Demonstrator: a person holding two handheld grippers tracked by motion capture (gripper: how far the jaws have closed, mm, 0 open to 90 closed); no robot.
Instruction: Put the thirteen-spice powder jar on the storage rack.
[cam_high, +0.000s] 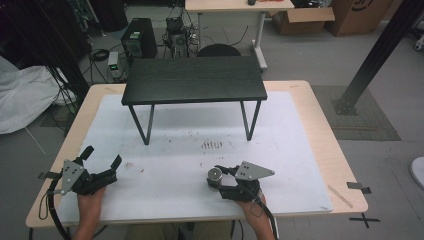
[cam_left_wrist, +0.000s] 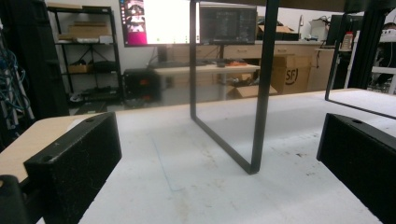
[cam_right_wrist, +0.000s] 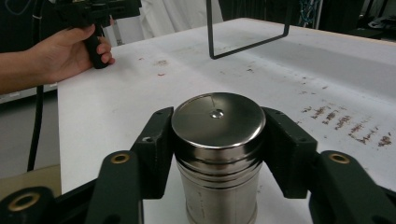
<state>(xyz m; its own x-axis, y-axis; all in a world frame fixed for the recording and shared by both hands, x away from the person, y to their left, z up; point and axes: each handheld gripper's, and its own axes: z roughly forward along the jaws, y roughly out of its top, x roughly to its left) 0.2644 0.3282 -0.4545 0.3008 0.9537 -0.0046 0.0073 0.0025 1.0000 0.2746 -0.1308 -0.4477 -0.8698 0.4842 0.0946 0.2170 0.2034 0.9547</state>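
Grasp step: right gripper (cam_right_wrist: 217, 140) is clamped on the steel canister (cam_right_wrist: 218, 154), one jaw pad on each side of its upper body just under the lid. Canister stands upright on the white mat (cam_high: 170, 150), at the near edge toward the right (cam_high: 215, 176), well apart from the small black table (cam_high: 194, 79) at the far side

Left gripper (cam_high: 102, 159) sits at the near-left of the mat with jaws spread wide, nothing between them; in its own view they frame one table leg (cam_left_wrist: 260, 88) farther off

My read: grip looks square and centred, so the lift comes next. It calls for a straight rise with the canister kept upright, since smooth metal could slip in the pads. If the target is the table top, the base must clear its front edge. Destination is a guess
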